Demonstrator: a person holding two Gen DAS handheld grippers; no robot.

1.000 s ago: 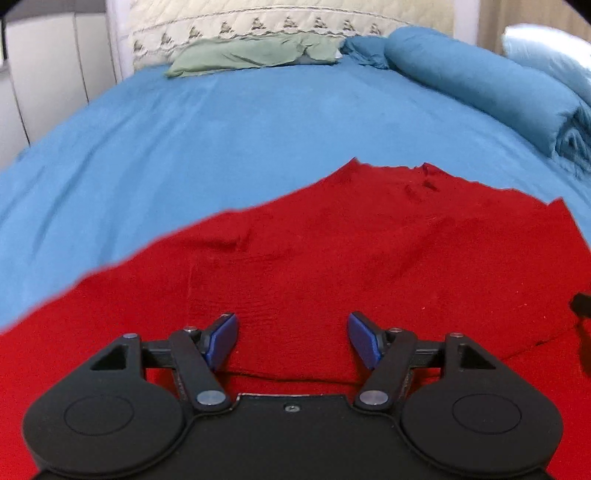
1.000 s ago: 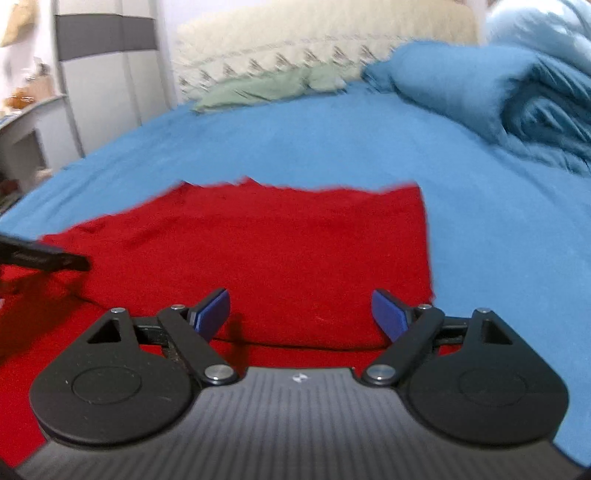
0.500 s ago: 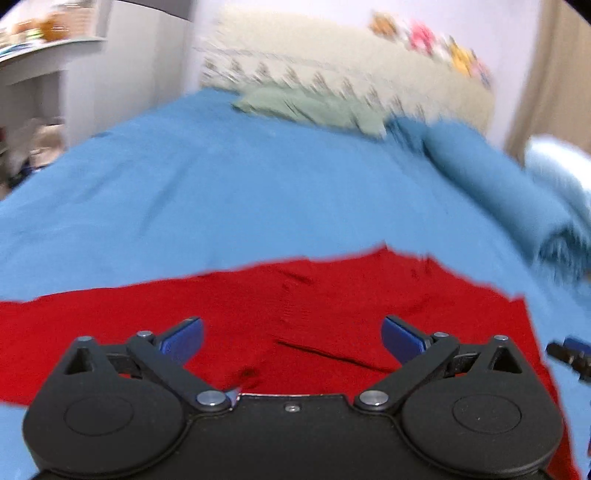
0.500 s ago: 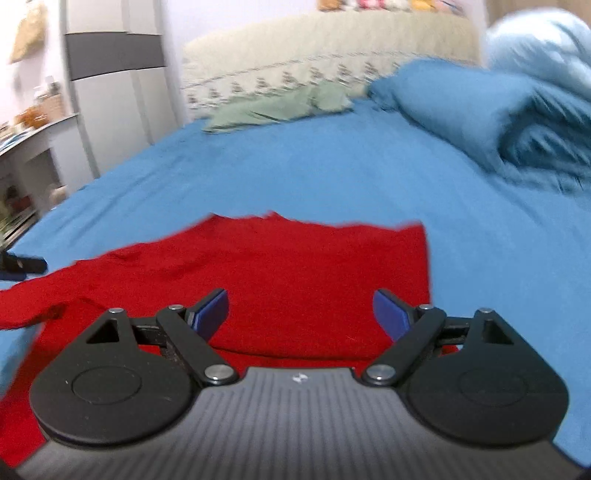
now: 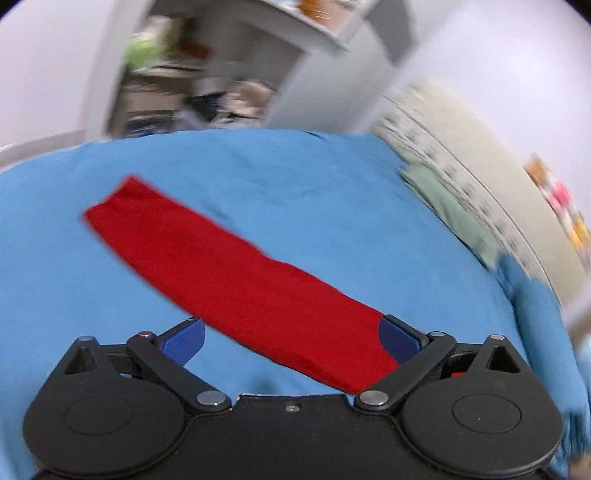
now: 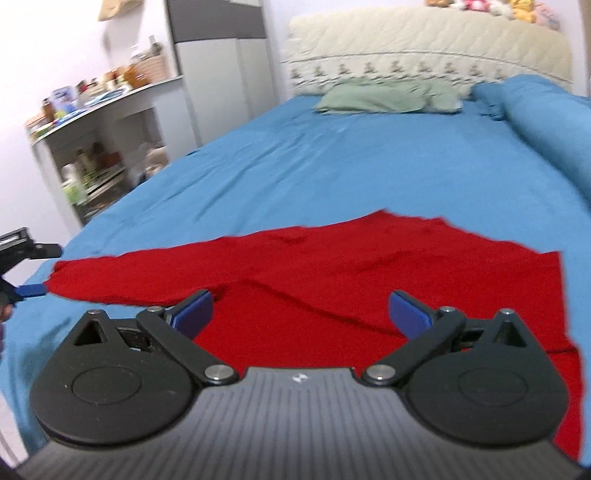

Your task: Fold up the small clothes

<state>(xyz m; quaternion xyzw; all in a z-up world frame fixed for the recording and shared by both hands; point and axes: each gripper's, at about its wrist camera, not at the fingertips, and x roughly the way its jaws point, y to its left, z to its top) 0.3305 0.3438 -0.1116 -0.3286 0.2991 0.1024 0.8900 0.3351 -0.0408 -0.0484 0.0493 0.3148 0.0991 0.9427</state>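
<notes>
Blue bed (image 6: 369,155), cream headboard (image 6: 424,48), white shelf unit (image 6: 110,122) w/ clutter.

One red garment (image 6: 369,295), one blue bed (image 6: 332,166), one green pillow (image 6: 388,96), perhaps four blurred plush toys (image 6: 491,9).

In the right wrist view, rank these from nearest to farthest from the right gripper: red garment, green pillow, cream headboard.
From the right gripper:
1. red garment, right below and ahead, spread on the blue sheet.
2. green pillow, far end of the bed, centre.
3. cream headboard, just behind the pillow.
</notes>
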